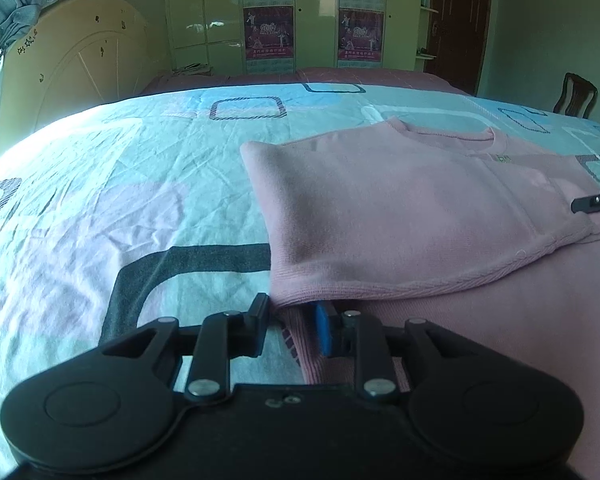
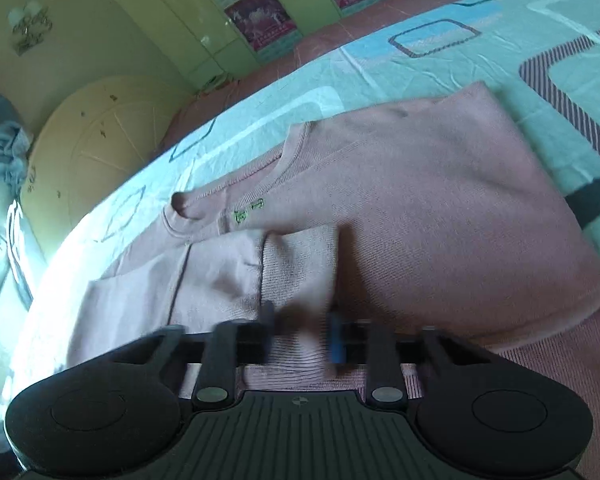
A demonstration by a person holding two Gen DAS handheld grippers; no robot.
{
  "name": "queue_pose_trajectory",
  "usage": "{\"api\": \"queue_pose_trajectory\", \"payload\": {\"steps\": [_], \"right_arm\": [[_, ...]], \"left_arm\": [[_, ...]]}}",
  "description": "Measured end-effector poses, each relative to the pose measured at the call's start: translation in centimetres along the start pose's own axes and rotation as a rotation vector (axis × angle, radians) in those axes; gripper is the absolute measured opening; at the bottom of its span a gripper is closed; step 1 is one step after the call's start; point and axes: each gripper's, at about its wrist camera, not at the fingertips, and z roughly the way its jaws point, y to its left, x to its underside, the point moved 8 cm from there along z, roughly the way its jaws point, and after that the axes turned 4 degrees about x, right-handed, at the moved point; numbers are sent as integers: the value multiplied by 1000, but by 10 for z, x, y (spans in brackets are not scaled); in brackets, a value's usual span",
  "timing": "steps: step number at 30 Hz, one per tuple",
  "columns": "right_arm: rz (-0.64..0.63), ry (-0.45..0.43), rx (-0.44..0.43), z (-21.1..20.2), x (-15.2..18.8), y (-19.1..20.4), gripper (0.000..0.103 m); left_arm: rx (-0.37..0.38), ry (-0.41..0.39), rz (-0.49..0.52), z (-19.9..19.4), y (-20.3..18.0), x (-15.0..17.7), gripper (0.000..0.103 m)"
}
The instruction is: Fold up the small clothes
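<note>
Pink sweater (image 1: 412, 216) lying on a patterned bedsheet (image 1: 120, 168), part-folded. One side panel is turned in over the body, its ribbed hem (image 1: 400, 292) running slantwise across the lower garment; in the right wrist view a sleeve (image 2: 220, 276) with ribbed cuff is laid in over the chest below the collar (image 2: 292, 152). Judged from this lie, the side folds are largely made, and the bottom-to-top fold and final squaring remain. Left gripper (image 1: 290, 320): jaws partly open, set at the near hem edge with pink fabric between them but not visibly pinched. Right gripper (image 2: 302, 332): jaws partly open astride the cuff; the view is motion-blurred, so whether they bear on the cloth cannot be told. The right gripper's tip (image 1: 596, 200) shows at the far right of the left view, over the sweater's right side. Open room: bare sheet lies wide to the left of the garment and beyond the collar; the headboard (image 1: 72, 64) and wardrobe (image 1: 220, 20) stand well apart. The sweater's near edge lies close under both grippers, leaving little room there.
</note>
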Motion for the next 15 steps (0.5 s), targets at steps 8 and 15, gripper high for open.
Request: {"api": "queue_pose_trajectory", "payload": {"steps": [8,15], "right_arm": [[-279,-384,-37,-80,-39,65,4],[-254,-131,146,4,22,-2,5]], "left_arm": [[-8,-3,-8,-1,1,0,12],[-7,10,16,-1,-2,-1,12]]}}
